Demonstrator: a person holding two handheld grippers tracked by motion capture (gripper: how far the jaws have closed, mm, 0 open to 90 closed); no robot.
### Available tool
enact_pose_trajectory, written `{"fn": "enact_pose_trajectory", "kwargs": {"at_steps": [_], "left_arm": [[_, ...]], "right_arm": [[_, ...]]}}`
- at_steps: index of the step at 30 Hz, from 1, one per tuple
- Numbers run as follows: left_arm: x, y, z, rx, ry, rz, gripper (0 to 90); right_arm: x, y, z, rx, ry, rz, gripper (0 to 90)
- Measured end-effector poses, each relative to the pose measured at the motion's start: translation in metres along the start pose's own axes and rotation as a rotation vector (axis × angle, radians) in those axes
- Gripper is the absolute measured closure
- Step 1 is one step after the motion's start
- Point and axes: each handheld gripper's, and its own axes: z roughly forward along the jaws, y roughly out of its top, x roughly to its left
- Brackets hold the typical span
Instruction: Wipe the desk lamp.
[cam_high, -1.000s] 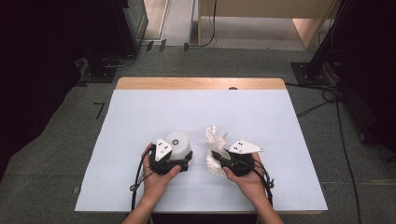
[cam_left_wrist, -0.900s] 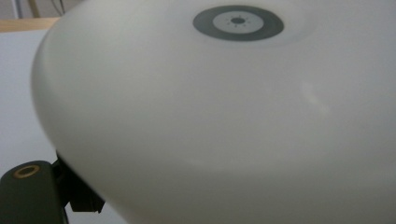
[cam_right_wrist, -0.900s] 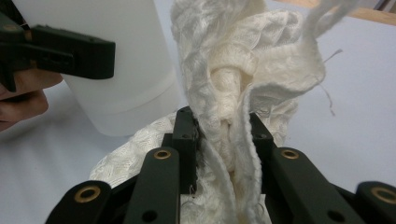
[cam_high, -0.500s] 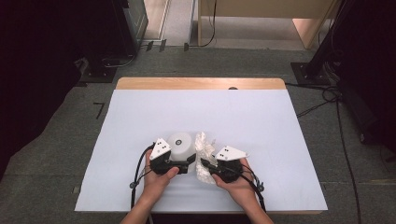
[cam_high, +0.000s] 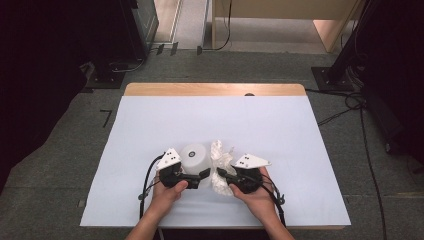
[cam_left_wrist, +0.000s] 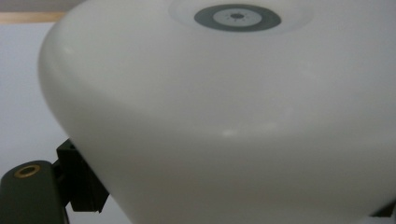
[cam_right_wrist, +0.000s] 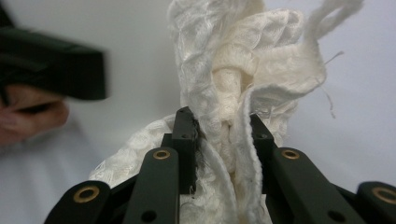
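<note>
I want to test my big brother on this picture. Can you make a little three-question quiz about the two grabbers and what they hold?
1. True or false: the right gripper has its jaws shut on a white cloth.
2. What does the left gripper hold? A) a white cup, B) a red ball, C) a spoon.
3. Fill in: in the high view, the cloth lies to the ____ of the cup.

Key: 1 true; 2 A; 3 right.
</note>
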Motion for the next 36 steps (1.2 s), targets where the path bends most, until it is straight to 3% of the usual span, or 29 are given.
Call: {"fn": "enact_pose_trajectory", "kwargs": {"at_steps": [3, 4, 5, 6, 7, 9, 11, 13, 14, 16, 18, 20, 22, 23, 24, 25, 29, 33, 36], "left_arm": [[-0.004, 0.002, 0.002, 0.005, 0.037, 0.009, 8.4], [-0.004, 0.001, 0.004, 0.019, 0.081, -0.004, 8.3], [-0.004, 0.001, 0.004, 0.019, 0.081, -0.004, 8.3], [-0.002, 0.001, 0.004, 0.022, 0.106, -0.012, 8.3], [0.003, -0.001, 0.001, 0.011, 0.142, -0.047, 8.3], [0.007, -0.001, -0.002, -0.003, 0.147, -0.073, 8.4], [0.008, -0.001, -0.003, -0.006, 0.142, -0.072, 8.4], [0.007, -0.001, -0.003, -0.004, 0.126, -0.059, 8.4], [0.005, -0.001, -0.002, -0.001, 0.081, -0.035, 8.4], [0.000, 0.000, -0.001, 0.004, 0.031, -0.003, 8.4], [-0.006, 0.000, 0.003, 0.023, 0.014, 0.029, 8.4], [-0.008, 0.000, 0.005, 0.041, 0.021, 0.047, 8.4], [-0.012, -0.002, 0.010, 0.084, 0.050, 0.094, 8.4], [-0.015, -0.006, 0.014, 0.121, 0.096, 0.152, 8.4], [-0.015, -0.006, 0.014, 0.121, 0.096, 0.152, 8.4], [-0.016, -0.008, 0.017, 0.151, 0.141, 0.188, 8.4], [-0.016, -0.009, 0.017, 0.156, 0.170, 0.199, 8.4], [-0.017, -0.009, 0.018, 0.167, 0.218, 0.232, 8.4], [-0.016, -0.007, 0.014, 0.151, 0.195, 0.227, 8.4]], "right_arm": [[-0.004, 0.001, -0.003, -0.011, 0.009, 0.023, 72.2], [-0.003, 0.001, -0.004, -0.008, 0.019, 0.023, 72.3], [-0.001, 0.001, -0.003, -0.007, 0.027, 0.015, 72.4], [0.002, 0.002, -0.002, -0.002, 0.039, 0.014, 72.5], [0.004, 0.002, -0.001, 0.004, 0.052, 0.009, 72.6], [0.009, 0.003, 0.001, 0.013, 0.076, 0.007, 72.6], [0.012, 0.003, 0.003, 0.020, 0.082, 0.016, 72.6], [0.011, 0.003, 0.002, 0.021, 0.078, 0.031, 72.7], [0.009, 0.003, 0.001, 0.014, 0.073, 0.031, 72.8], [0.004, 0.004, -0.002, 0.000, 0.060, 0.051, 72.9], [0.000, 0.005, -0.007, -0.025, 0.056, 0.067, 73.0], [-0.002, 0.006, -0.009, -0.040, 0.059, 0.065, 73.0], [-0.001, 0.008, -0.013, -0.061, 0.056, 0.049, 73.0], [0.000, 0.011, -0.016, -0.078, 0.047, 0.018, 72.9], [0.000, 0.011, -0.016, -0.078, 0.047, 0.018, 72.9], [0.002, 0.012, -0.018, -0.084, 0.040, -0.013, 72.9], [0.004, 0.014, -0.020, -0.079, 0.044, -0.065, 72.9], [0.008, 0.017, -0.021, -0.066, 0.050, -0.085, 72.9], [0.014, 0.019, -0.021, -0.059, 0.044, -0.113, 72.9]]}}
